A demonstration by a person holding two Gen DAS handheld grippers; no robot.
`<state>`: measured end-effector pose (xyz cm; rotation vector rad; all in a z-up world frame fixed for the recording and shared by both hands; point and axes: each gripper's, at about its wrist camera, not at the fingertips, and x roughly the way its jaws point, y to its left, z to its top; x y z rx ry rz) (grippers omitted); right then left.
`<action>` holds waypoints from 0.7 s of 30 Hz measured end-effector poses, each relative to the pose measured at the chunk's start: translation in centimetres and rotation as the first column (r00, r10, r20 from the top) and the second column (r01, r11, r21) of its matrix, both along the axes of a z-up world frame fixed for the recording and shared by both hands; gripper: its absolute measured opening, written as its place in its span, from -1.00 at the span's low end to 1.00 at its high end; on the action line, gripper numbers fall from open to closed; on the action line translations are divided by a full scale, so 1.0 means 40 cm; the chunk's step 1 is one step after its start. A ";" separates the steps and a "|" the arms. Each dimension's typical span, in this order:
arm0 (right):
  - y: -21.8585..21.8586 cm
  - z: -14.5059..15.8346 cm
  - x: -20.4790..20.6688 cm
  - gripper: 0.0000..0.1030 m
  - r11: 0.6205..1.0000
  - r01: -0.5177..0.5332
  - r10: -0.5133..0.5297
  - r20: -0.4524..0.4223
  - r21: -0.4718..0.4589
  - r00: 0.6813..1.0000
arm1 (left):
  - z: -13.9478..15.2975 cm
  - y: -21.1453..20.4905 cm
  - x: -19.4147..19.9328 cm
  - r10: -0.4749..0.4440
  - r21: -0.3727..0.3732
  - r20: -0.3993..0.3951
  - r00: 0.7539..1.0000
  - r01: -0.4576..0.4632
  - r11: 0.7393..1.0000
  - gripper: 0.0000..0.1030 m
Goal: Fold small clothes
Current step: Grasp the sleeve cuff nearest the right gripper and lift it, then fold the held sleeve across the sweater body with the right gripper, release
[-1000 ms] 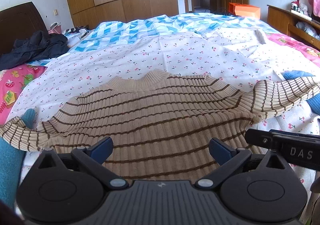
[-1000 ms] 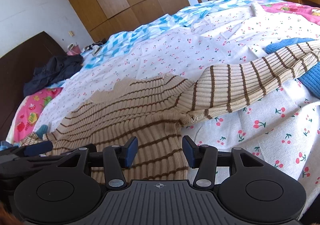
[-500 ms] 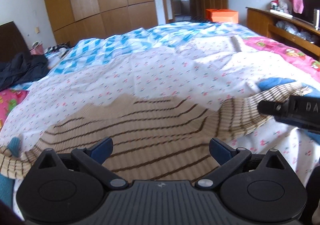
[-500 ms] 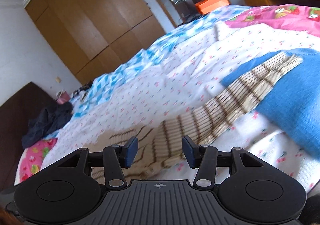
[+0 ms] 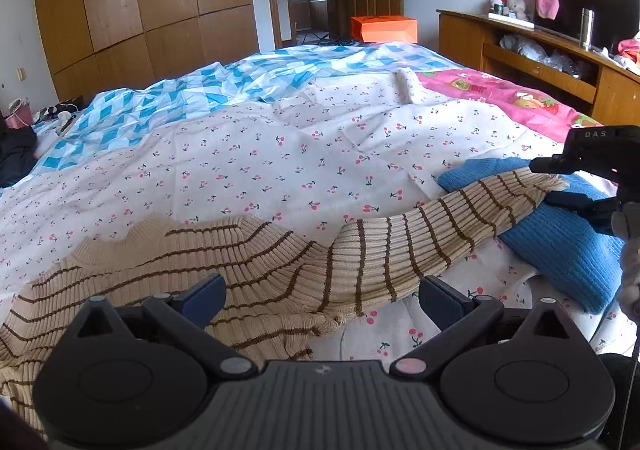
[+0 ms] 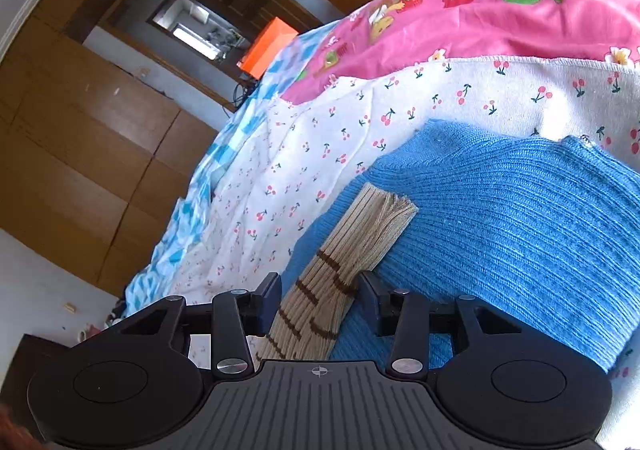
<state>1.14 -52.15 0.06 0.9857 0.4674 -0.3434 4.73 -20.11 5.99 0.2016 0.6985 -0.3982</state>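
One sleeve (image 6: 344,250) lies between the closing, not yet pinching right hand-held gripper (image 6: 318,302); the cuff should be gripped squarely. The left hand-held gripper (image 5: 320,296) is spread, empty.

"das" — white letters on the right hand-held gripper (image 5: 576,180)

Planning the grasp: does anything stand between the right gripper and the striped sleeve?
Nothing visible. The striped sleeve lies on the blue sweater, between the jaws of the right gripper, which have just been closing.
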 end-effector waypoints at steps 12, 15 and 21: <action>0.050 0.011 0.044 -0.81 0.998 -0.036 0.034 -0.026 -0.059 0.999 | -0.042 0.096 0.013 0.053 -0.060 -0.080 0.995 -0.058 0.997 1.00; 0.123 0.066 0.067 -0.83 0.987 -0.126 0.129 0.025 -0.102 0.991 | -0.044 0.149 0.005 0.073 -0.067 -0.076 0.994 -0.078 0.995 1.00; 0.399 0.192 0.171 -0.83 0.900 -0.408 0.427 0.122 -0.154 0.896 | -0.040 0.313 -0.016 0.167 -0.092 -0.057 0.984 -0.172 0.981 1.00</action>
